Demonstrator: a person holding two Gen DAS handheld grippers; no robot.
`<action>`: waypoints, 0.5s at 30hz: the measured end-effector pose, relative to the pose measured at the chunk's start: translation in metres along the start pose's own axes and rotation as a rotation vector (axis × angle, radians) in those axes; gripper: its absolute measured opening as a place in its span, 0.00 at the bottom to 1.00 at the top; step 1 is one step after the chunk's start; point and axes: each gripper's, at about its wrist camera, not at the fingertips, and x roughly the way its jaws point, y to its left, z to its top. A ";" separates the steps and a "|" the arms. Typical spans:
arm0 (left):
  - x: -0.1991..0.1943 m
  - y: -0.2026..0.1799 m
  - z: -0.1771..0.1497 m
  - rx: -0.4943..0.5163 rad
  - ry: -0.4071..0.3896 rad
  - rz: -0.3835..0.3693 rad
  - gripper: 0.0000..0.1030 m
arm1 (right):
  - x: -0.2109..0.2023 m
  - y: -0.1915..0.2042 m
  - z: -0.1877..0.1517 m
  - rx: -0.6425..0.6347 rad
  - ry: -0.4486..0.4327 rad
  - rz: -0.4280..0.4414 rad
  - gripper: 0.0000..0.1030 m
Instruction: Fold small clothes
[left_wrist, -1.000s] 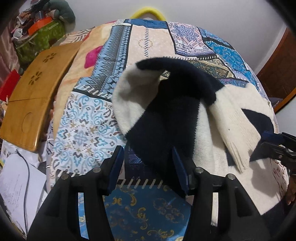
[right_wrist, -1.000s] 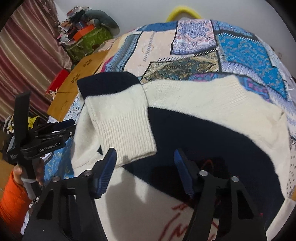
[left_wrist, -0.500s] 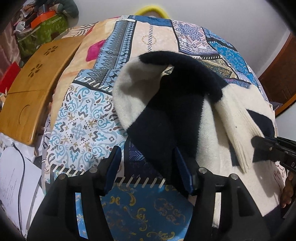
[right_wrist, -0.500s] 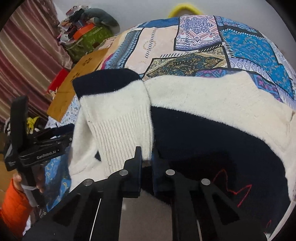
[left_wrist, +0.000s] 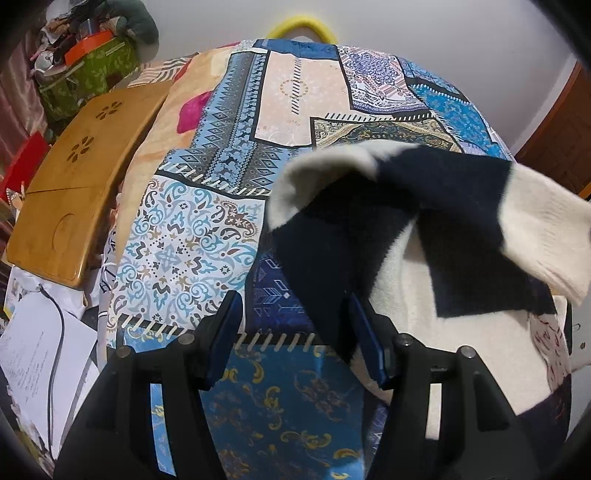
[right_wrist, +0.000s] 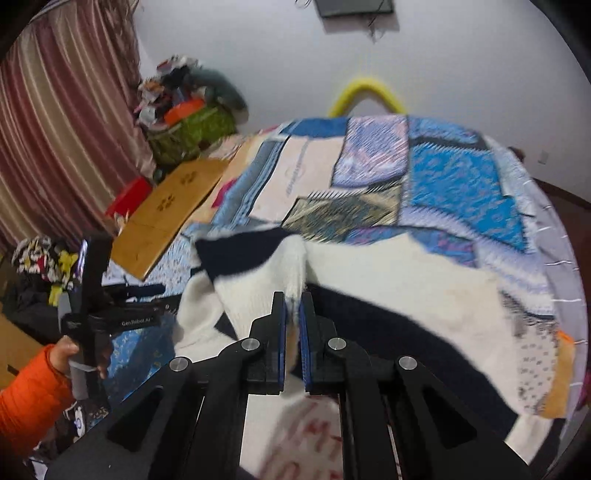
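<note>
Only readable writing: "GenRobot.AI" in white on the black body of the left tongs (right_wrist: 110, 317), seen from the right wrist view. Some red lettering also shows on the white front of the sweater (right_wrist: 388, 280) at the bottom of that view, too blurred and cut off to read. A white sheet (left_wrist: 33, 354) with faint printed lines in the left view, also unreadable.

Sweater itself: fuzzy knit, cream and navy in big blocks, ribbed cream cuff (left_wrist: 546, 236) on the sleeve. Spread on a bed over a patchwork sheet (left_wrist: 192, 236) of blue, beige and paisley panels. Sleeve lifted off the body and hanging across it, navy band up near the shoulder, cream end toward the cuff.

Right tongs (right_wrist: 291, 332) pinched nearly closed on the cream sleeve end, fabric squeezed between the blue pads and pulled up into a peak. Right view smeared with motion blur.

Left tongs (left_wrist: 295, 336) standing about half open, low over the near edge of the bed; a navy fold of sweater hangs down between the pads, lying against the right pad (left_wrist: 365, 339), left pad clear of it, so no clamp there. Orange sleeve (right_wrist: 29, 398) and a hand gripping the left handle.

Wooden board (left_wrist: 74, 192) leaning beside the bed, striped curtain (right_wrist: 55, 129) behind it.
</note>
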 end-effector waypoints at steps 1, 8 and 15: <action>-0.001 -0.002 0.000 0.001 -0.001 0.001 0.58 | -0.009 -0.006 0.000 0.007 -0.014 -0.012 0.06; -0.018 -0.022 0.000 0.036 -0.028 0.004 0.58 | -0.050 -0.048 -0.007 0.063 -0.071 -0.068 0.06; -0.025 -0.034 0.005 0.040 -0.028 0.000 0.58 | -0.065 -0.077 -0.026 0.117 -0.081 -0.107 0.06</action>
